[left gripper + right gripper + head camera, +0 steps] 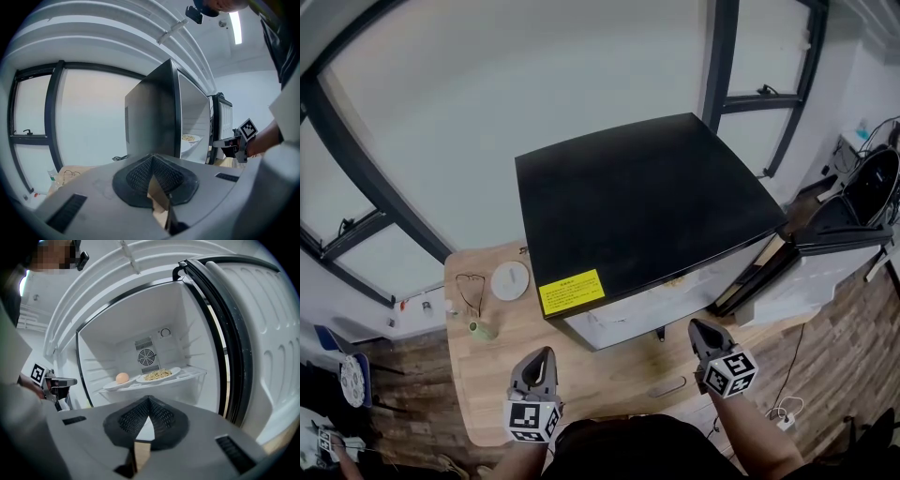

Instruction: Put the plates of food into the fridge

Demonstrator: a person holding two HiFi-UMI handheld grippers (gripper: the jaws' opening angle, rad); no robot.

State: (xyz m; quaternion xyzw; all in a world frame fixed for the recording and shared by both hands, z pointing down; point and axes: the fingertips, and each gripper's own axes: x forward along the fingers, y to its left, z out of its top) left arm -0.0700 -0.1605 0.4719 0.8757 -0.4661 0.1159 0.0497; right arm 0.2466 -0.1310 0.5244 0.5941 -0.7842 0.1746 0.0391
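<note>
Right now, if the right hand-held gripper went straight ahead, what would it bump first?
Probably the front of the shelf in the open fridge, just under the plate of food; depth is hard to judge.

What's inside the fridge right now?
The fridge shelf holds two plates: the left plate carries a round orange item, the right plate pale food. Below it, the right gripper blocks the view.

The fridge [647, 206] is black on top with a yellow label [571, 292], and white inside. The surface [487, 394] is pale wood. One white plate [174, 371] carries beige food, and a second plate [111, 385], also white, an orange-tan ball [122, 378]. The left gripper [544, 356] and the right gripper [701, 330] wear black-and-white squares.
</note>
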